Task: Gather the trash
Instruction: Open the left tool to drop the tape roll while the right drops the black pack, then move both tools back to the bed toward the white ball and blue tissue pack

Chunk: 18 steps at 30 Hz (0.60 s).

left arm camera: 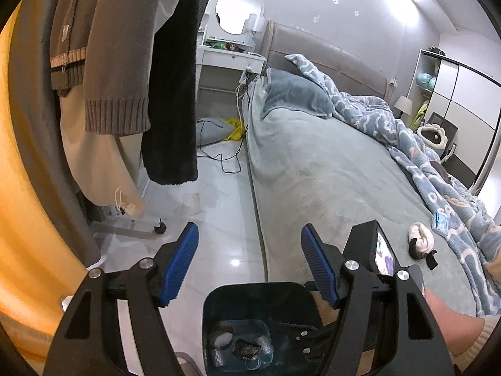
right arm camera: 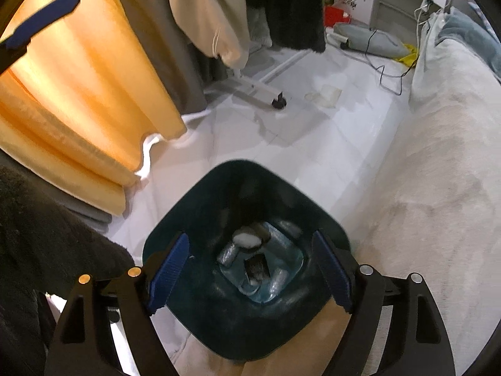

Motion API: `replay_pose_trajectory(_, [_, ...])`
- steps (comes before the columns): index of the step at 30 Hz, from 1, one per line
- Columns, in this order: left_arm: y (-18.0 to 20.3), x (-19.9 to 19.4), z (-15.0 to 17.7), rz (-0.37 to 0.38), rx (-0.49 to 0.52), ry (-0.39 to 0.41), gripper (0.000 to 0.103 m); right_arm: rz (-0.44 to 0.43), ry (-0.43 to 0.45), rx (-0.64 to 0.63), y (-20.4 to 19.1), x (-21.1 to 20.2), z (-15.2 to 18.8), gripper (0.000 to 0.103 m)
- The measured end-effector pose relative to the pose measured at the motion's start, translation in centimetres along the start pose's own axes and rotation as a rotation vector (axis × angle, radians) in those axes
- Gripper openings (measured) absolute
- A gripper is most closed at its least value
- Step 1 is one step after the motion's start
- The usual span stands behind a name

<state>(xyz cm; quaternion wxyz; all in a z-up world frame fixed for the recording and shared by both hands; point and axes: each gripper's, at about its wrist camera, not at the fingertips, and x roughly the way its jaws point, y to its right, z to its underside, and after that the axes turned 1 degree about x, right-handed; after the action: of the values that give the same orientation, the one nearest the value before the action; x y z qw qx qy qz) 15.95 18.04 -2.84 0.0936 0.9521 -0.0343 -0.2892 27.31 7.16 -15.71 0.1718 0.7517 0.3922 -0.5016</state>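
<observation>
Dark teal plastic bin (right arm camera: 247,282) already holds foil scraps (right arm camera: 230,255); your right gripper (right arm camera: 250,277) is spread and empty, so lift straight up.

Dark teal trash bin (right arm camera: 247,285) upright on floor beside bed, open-topped, crumpled foil scraps (right arm camera: 250,260) at bottom

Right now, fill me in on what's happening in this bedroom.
A person is collecting trash with a two-finger tool in each hand. The right tool hangs open and empty over a dark bin standing on the white floor beside the bed. Crumpled foil and scraps already lie at its bottom. The left tool is also open and empty, pointing along the gap between bed and hanging clothes.
</observation>
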Motion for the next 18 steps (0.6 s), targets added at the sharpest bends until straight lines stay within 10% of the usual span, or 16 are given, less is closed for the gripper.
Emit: replay_pose_trajectory(18, [6.7, -0.4, -1.2, 0.070, 0.105, 0.083, 0.071, 0.067, 0.203, 0.075, 4.3, -7.7, 0.7, 0.082])
